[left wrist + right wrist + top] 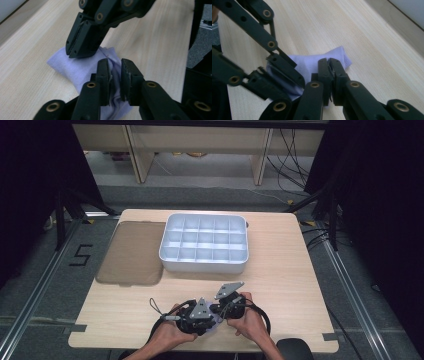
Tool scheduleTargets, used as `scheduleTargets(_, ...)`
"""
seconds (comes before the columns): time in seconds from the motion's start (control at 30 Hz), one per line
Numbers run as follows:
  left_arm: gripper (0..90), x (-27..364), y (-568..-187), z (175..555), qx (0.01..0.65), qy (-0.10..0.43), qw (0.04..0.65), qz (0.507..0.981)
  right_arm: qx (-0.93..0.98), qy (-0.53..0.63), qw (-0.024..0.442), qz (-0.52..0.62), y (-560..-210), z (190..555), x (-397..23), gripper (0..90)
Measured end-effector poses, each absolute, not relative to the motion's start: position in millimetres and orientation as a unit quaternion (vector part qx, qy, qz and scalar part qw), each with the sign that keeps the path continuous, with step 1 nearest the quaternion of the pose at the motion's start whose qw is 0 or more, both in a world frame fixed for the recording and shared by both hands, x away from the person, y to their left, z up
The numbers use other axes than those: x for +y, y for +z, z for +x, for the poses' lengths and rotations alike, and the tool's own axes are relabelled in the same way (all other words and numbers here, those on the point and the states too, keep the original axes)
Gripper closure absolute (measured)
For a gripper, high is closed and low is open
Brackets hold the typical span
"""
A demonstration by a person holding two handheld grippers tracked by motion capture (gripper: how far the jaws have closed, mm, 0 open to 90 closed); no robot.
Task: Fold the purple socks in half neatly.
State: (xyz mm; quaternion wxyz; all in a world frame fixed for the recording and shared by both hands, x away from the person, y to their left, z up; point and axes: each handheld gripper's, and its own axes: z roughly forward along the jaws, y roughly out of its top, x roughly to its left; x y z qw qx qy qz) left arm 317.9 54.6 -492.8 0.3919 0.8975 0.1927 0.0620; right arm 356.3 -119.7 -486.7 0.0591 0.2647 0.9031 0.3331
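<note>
Two black gripper jaws rise nearest the lens in each gripper view, over one pale lilac cloth [82,68] bunched on the table's near edge. The right gripper [329,65] is pressed tight, pinching a fold of the cloth. The left gripper [115,65] stands slightly parted, cloth between its jaws, its pads not pressing. One wooden table [280,270] carries one white compartment tray [204,243] and one smoky lid [131,252] beside it. Grey floor and cables [295,160] lie beyond.

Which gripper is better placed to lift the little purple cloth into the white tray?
Probably the right gripper: its jaws are pinched shut on the cloth, and it sits nearer the tray. The left gripper has a gap between its jaws around a fold.
</note>
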Motion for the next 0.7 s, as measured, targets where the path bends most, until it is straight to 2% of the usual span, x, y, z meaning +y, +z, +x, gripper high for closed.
scheduleTargets(0.07, 73.5, 61, -484, 318, 0.202, 0.04, 0.422, 0.883, 0.904, 0.339, 0.062, 0.253, -488, 356, -121, 88.8)
scheduleTargets(0.17, 75.5, 69, -476, 318, 0.205, 0.04, 0.429, 0.879, 0.905, 0.341, 0.067, 0.246, -488, 358, -124, 88.9)
scheduleTargets(0.33, 82.7, 68, -490, 316, 0.207, 0.031, 0.408, 0.889, 0.898, 0.34, 0.058, 0.274, -488, 355, -124, 89.0)
scheduleTargets(0.43, 83.5, 63, -500, 313, 0.199, 0.04, 0.392, 0.897, 0.901, 0.339, 0.058, 0.265, -487, 355, -124, 89.0)
scheduleTargets(0.7, 84.9, 65, -499, 314, 0.182, 0.056, 0.379, 0.906, 0.899, 0.347, 0.059, 0.261, -488, 353, -127, 86.3)
